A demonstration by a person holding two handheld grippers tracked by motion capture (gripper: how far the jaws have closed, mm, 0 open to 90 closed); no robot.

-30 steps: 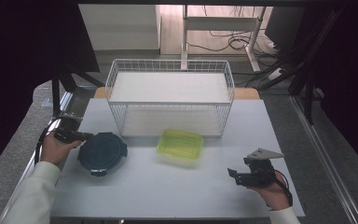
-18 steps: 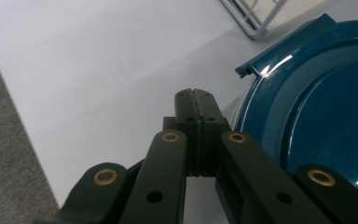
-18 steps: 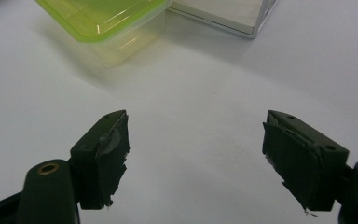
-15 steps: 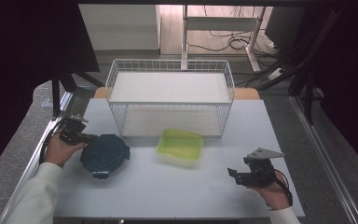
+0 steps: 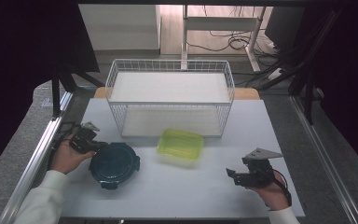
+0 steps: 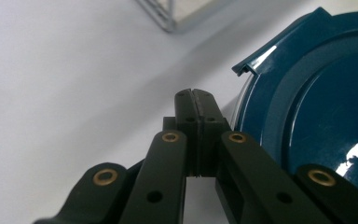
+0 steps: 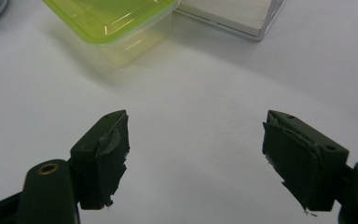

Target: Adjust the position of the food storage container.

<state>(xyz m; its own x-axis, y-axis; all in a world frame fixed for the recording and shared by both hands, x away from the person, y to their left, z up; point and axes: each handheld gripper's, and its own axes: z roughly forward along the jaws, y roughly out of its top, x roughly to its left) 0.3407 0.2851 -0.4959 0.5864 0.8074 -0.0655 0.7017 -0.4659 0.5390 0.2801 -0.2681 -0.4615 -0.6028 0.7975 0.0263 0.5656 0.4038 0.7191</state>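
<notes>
Here, the left gripper [image 5: 94, 144] sits at the left side of the white table [image 5: 270, 126], its jaws pressed flat together with nothing between them. In the left gripper view the closed tips [image 6: 196, 100] rest just beside the rim of the round blue container [image 6: 317, 121], near one of its lid clips; whether they touch the rim cannot be told. In the high view the blue container [image 5: 114, 164] lies flat on the table, lid on, in front of the wire basket [image 5: 170, 100] and to the left of the green container [image 5: 181, 145].

The right gripper [image 5: 235, 175] is held low near the table's front right, well apart from both containers. Its jaws stand wide apart, empty, over bare tabletop, pointed toward the green container [image 7: 114, 23].
</notes>
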